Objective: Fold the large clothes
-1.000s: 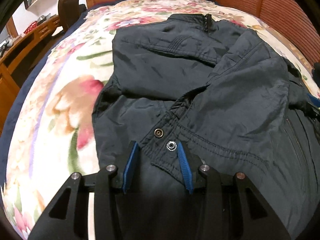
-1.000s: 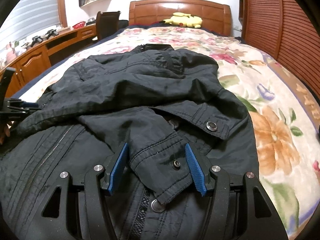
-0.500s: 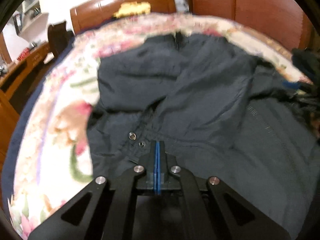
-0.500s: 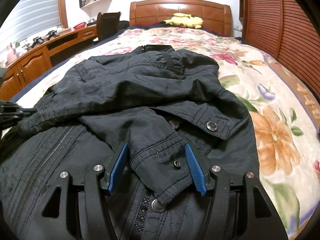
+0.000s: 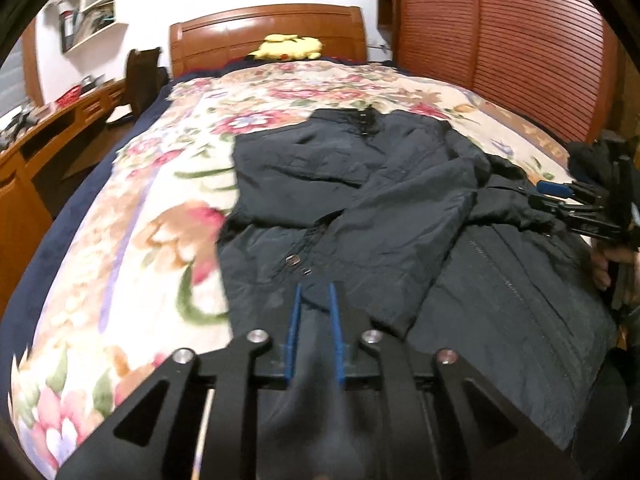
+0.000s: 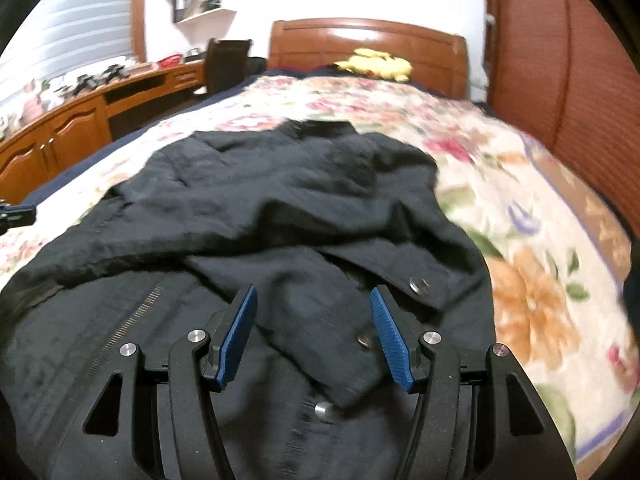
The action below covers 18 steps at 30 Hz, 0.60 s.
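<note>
A large dark jacket (image 5: pixel 380 208) lies spread on the floral bedspread (image 5: pixel 132 240), sleeves folded across its front, collar toward the headboard. It also shows in the right wrist view (image 6: pixel 256 208). My left gripper (image 5: pixel 316 292) has its blue pads nearly together with a fold of the jacket's hem between them, near two snap buttons (image 5: pixel 298 264). My right gripper (image 6: pixel 314 304) is open, its pads on either side of a sleeve cuff (image 6: pixel 340 344) with a snap. The right gripper also appears at the right edge of the left wrist view (image 5: pixel 576 208).
A wooden headboard (image 5: pixel 268 36) with a yellow plush toy (image 5: pixel 288 46) stands at the far end. A wooden desk (image 6: pixel 80 120) and a dark chair (image 6: pixel 228 64) run along the left. A slatted wooden wardrobe (image 5: pixel 500 48) lines the right side.
My left gripper closed on the jacket's hem half a second ago and has since lifted and pulled back with the fabric. My right gripper stayed open and has risen slightly over the cuff.
</note>
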{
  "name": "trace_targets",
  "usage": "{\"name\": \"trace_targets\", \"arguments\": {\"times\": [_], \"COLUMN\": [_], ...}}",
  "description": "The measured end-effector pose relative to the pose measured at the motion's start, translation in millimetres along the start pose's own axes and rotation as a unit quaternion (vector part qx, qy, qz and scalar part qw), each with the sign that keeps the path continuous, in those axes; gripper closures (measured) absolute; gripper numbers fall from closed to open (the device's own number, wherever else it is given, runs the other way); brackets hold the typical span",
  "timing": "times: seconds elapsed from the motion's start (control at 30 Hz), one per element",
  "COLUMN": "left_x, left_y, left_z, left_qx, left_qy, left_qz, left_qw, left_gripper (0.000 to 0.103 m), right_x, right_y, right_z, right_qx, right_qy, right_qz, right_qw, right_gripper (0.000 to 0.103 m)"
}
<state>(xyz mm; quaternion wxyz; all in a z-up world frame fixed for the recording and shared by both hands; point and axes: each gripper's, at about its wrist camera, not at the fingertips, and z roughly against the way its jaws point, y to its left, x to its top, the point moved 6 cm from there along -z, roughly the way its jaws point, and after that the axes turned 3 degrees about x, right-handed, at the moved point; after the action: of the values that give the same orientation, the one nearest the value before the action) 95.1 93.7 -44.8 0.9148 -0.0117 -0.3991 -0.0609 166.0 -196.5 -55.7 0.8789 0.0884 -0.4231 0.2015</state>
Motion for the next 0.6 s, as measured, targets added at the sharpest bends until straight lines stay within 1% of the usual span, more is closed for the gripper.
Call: {"name": "trace_targets", "arguments": {"times": [0.1,0.17,0.23,0.33,0.4,0.5,0.57,0.6], "left_x": [-9.0,-13.9,-18.8,-25.9,-31.1,-40.2,-45.4,-48.8], "left_y": [9.2,14.4,19.1,30.5,40.5,57.1,64.9,68.9], "left_z": [7.5,14.7,23.4,39.4,50.5,66.7,72.6,76.0], "left_qx": [0.005,0.006,0.015,0.021,0.029,0.042,0.046,0.05], "left_qy": [-0.01,-0.015,-0.022,-0.028,-0.033,-0.039,-0.04,-0.04], "left_qz": [0.016,0.022,0.018,0.021,0.025,0.035,0.041,0.043], "left_qw": [0.9998,0.9996,0.9995,0.9992,0.9987,0.9977,0.9973,0.997], "left_gripper": [0.077,0.074,0.071,0.068,0.067,0.066,0.066,0.065], "right_x": [13.6,22.5,30.3,36.5,38.1,35.8,30.9,26.4], "right_y": [41.9,76.2,116.9,173.7,205.9,239.7,251.8,256.0], "right_z": [-3.9,-11.0,-19.7,-33.5,-45.8,-64.8,-74.8,-82.4], "right_qx": [0.059,0.086,0.127,0.17,0.187,0.205,0.194,0.175], "right_qy": [0.011,0.02,0.031,0.044,0.057,0.082,0.097,0.106], "right_qz": [0.023,0.048,0.069,0.106,0.122,0.135,0.152,0.167], "right_qw": [0.998,0.995,0.989,0.979,0.973,0.966,0.964,0.964], "right_gripper": [0.043,0.043,0.043,0.043,0.043,0.043,0.043,0.048]}}
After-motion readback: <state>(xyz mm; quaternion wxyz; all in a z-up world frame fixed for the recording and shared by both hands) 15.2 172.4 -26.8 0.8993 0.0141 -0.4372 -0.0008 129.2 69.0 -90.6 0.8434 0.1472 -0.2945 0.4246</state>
